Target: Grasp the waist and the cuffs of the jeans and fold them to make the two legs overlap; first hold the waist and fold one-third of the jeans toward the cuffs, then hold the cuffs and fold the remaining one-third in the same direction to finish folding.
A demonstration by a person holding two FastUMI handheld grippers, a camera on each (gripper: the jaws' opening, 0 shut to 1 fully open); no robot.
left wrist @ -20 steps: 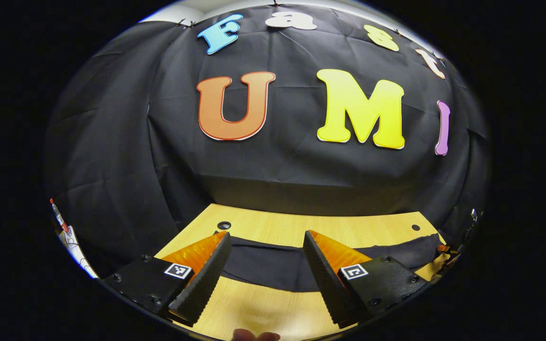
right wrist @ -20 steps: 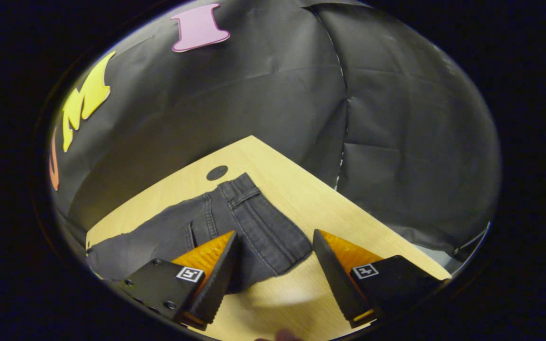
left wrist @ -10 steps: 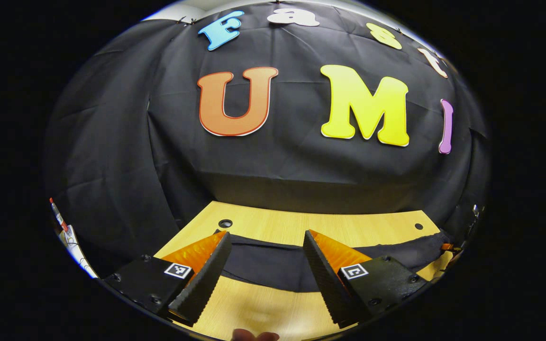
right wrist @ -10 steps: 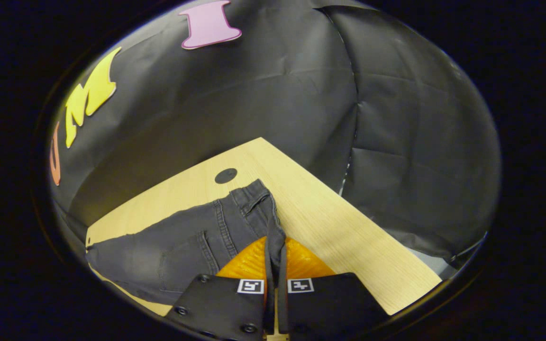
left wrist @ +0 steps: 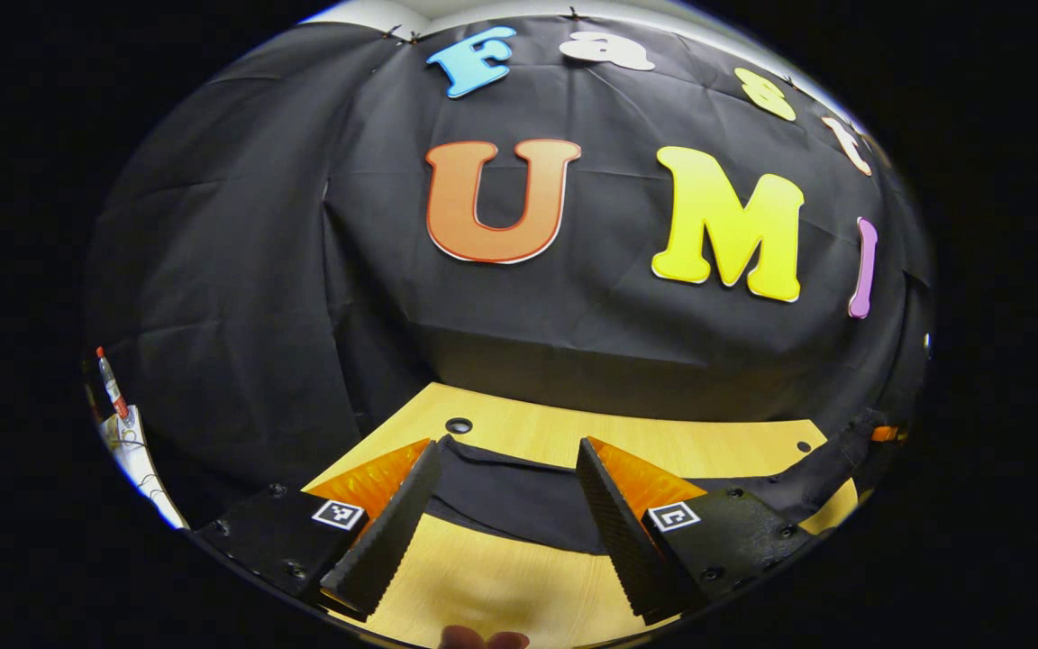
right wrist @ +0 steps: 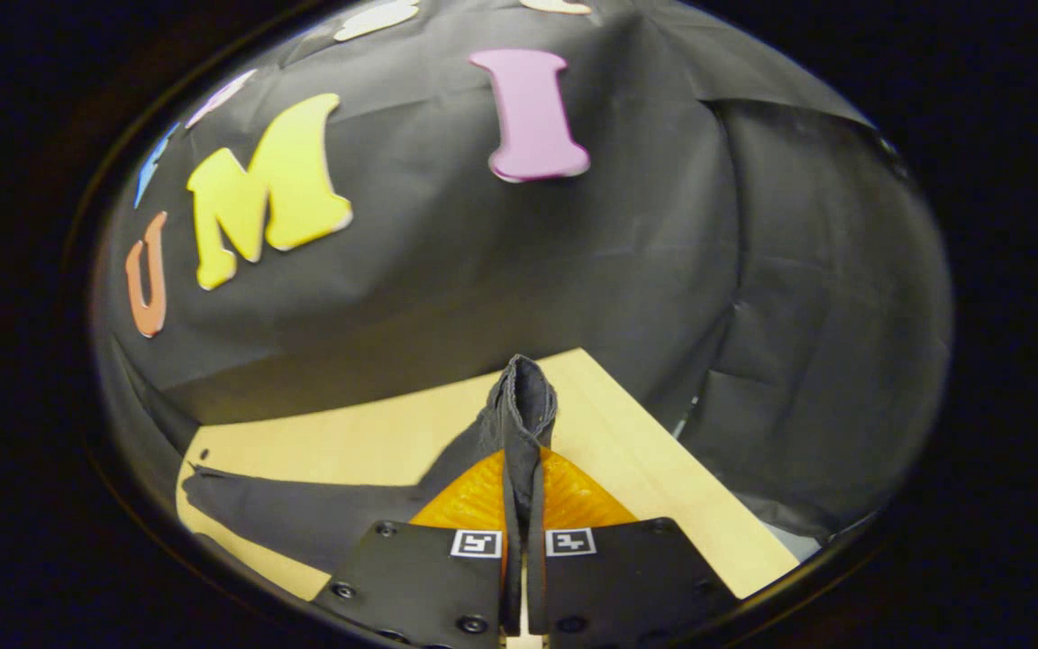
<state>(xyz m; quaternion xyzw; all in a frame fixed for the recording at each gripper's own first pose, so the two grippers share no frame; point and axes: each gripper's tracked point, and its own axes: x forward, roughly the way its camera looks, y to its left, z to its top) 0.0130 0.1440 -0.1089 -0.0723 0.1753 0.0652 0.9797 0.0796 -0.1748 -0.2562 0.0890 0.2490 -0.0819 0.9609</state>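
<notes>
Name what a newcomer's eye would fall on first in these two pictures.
First, the right gripper shut on the dark jeans, their waist standing in a ridge above the wooden table. Next, the left gripper open low over the table, with the jeans' leg lying just past its fingers.

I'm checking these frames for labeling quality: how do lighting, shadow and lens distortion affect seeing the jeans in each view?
Left gripper view: the fisheye bows the table; the jeans read as a flat dark band without detail, between the open left gripper fingers. Right gripper view: the waist, clamped in the right gripper, shows sharp seams; the rest falls into shadow toward the dim rim.
</notes>
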